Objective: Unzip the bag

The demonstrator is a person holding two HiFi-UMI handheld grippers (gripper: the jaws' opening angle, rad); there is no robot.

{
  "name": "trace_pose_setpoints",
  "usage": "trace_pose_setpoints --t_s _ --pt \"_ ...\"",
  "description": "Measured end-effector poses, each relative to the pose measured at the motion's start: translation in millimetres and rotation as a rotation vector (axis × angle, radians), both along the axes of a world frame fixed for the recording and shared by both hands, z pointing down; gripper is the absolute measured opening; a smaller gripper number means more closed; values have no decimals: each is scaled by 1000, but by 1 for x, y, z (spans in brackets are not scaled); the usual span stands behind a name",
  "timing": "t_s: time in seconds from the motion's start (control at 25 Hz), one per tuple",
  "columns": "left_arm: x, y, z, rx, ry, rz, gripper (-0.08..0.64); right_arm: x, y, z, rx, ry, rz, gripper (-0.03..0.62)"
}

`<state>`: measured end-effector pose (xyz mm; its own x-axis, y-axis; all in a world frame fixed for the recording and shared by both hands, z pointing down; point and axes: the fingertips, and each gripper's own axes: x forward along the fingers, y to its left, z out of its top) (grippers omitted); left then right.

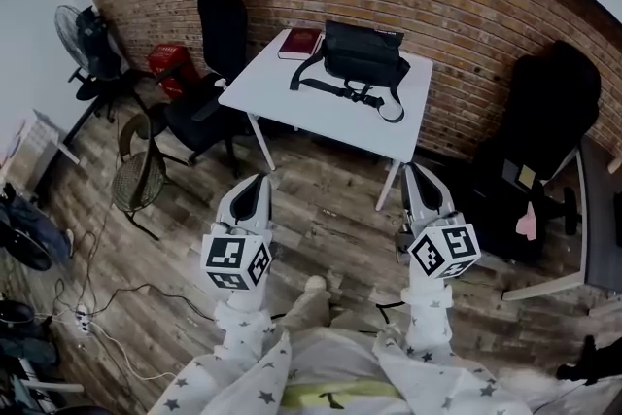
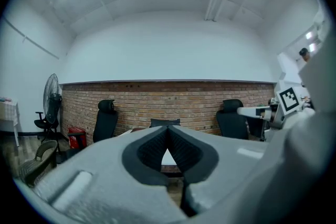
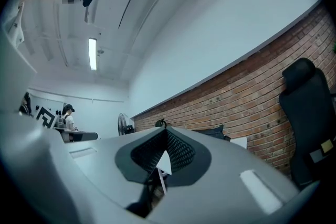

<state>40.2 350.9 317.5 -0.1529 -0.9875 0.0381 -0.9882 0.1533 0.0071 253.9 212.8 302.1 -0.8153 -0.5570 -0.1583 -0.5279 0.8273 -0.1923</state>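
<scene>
Bag [image 1: 362,55], black, boxy, with looped strap, lies on white square table [image 1: 267,85] well ahead of my left claw [image 1: 255,182] and right claw [image 1: 418,172], both clenched empty.

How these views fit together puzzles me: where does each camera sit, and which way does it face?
Head view: on the person's head, facing steeply down at the white table and black bag; left gripper, right gripper and starred sleeves show.
Left gripper view: on the left gripper, level along its shut jaws toward the brick wall; right gripper at right.
Right gripper view: on the right gripper, tilted, along its shut jaws.
Shared: all show brick wall and black bag.
</scene>
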Motion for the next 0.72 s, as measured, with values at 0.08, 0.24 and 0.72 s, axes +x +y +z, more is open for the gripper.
trace_pose_setpoints --t_s 0.08,0.24,0.72 --pt "3 -5 4 -11 1 2 -2 2 -4 2 -12 -5 -11 8" --pt "6 -20 10 -22 2 17 -2 4 -15 5 -17 -1 -3 8" --pt "-38 -73 32 -58 37 26 -2 -35 -68 31 -56 43 15 8"
